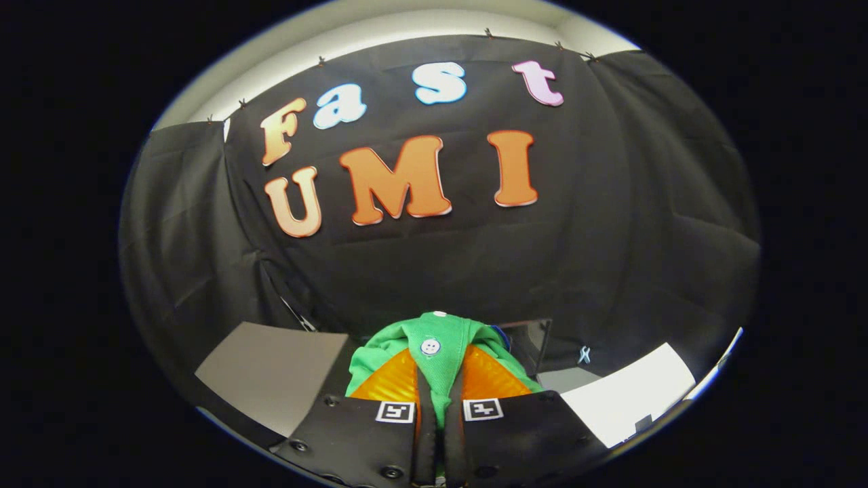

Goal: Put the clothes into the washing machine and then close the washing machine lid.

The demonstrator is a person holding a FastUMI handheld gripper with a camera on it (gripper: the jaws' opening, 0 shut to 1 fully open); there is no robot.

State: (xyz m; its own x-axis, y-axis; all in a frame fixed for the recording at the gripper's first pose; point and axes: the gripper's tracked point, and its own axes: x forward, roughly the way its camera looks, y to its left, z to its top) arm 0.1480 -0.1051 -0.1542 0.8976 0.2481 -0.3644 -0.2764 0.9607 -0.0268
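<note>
Now carrying: claw (439, 396) clamped narrow on the green buttoned garment (434, 352), lifted clear; next, over the washing machine, then release.

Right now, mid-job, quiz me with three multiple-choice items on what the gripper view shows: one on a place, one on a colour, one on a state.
1. Where is the garment?
A. flat on a table beyond the fingers
B. pinched between the fingers
C. draped over the booth wall

2. What colour is the garment?
A. green
B. red
C. grey

3. How does the hand-held gripper stand?
A. wide open, holding nothing
B. shut on nothing
C. shut on the garment

Key: 1 B, the cloth runs down into the narrow gap between both fingers; 2 A, green fabric with a white button bunches above the fingers; 3 C, both fingers press the fold from either side.
</note>
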